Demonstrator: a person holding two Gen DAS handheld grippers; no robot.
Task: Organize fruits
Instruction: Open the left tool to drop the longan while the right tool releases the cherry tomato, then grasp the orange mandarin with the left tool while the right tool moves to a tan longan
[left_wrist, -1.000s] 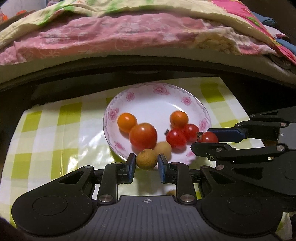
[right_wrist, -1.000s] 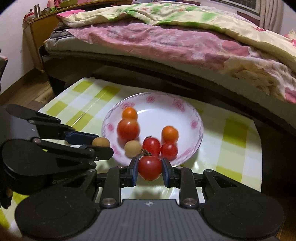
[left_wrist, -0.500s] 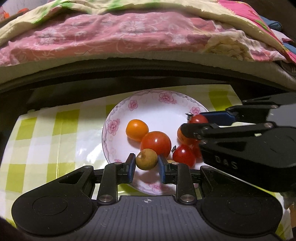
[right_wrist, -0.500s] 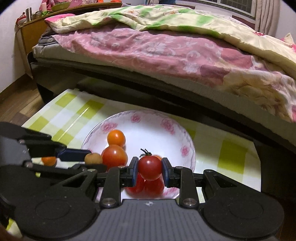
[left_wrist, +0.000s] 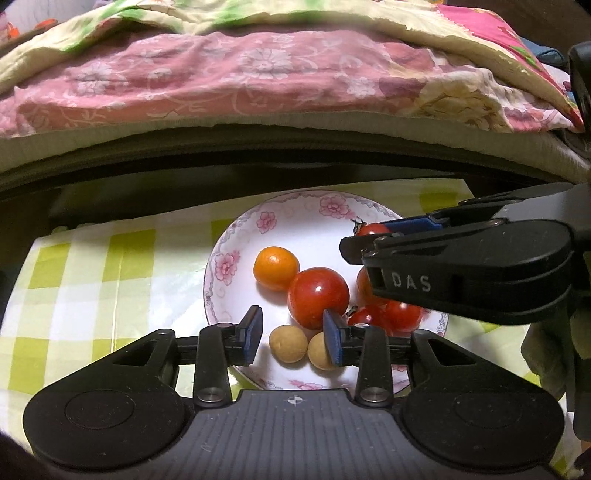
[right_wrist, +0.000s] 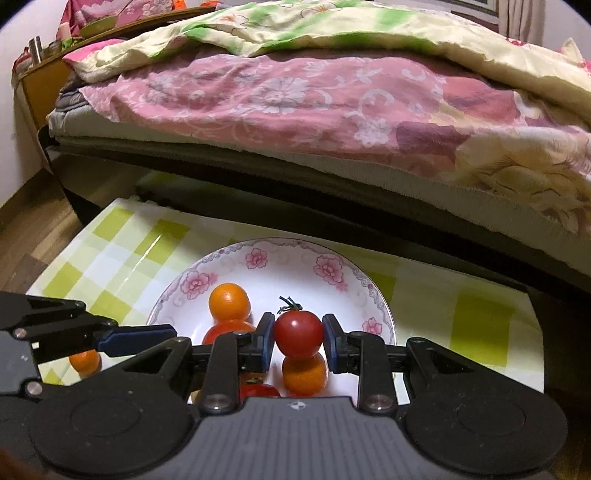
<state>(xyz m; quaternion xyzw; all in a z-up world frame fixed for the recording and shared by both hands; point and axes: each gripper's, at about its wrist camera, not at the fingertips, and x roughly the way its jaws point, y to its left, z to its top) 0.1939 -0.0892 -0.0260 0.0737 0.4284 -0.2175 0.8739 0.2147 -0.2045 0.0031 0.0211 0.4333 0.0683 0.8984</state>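
left fingers: the left gripper (left_wrist: 292, 337) is sitting over the near rim of the plate (left_wrist: 236, 243), and its fingers have just been opening. They're parted now and aren't gripping anything.
tan fruits: two of them. One tan fruit (left_wrist: 288, 344) is lying loose on the plate in the gap between the left fingers, not touching either pad. The second tan fruit (left_wrist: 320, 350) is sitting right against the inner side of the right-hand finger.
right fingers: the right gripper (right_wrist: 298, 338) is squeezing a small stemmed tomato (right_wrist: 298, 334) between both pads, holding it above the plate's middle.
red tomatoes: I'm counting four, maybe five. There's the held one, a big tomato (left_wrist: 318, 292) just past the left fingertips, and a cluster partly hiding under the right gripper's body, so I can't count that bit for sure.
orange fruits: two on the plate that I can be sure of, one orange fruit (right_wrist: 229, 302) beyond the right gripper's left finger and another orange fruit (right_wrist: 305, 373) directly under the held tomato. A third orange one (right_wrist: 85, 362) is showing behind the left gripper's arm, off to the left.
open room: the far half of the plate is lying bare ahead of both sets of fingertips.
edges: the checked desk (right_wrist: 122, 251) is ending close behind the plate, with the bed (right_wrist: 295, 96) rising right past it.
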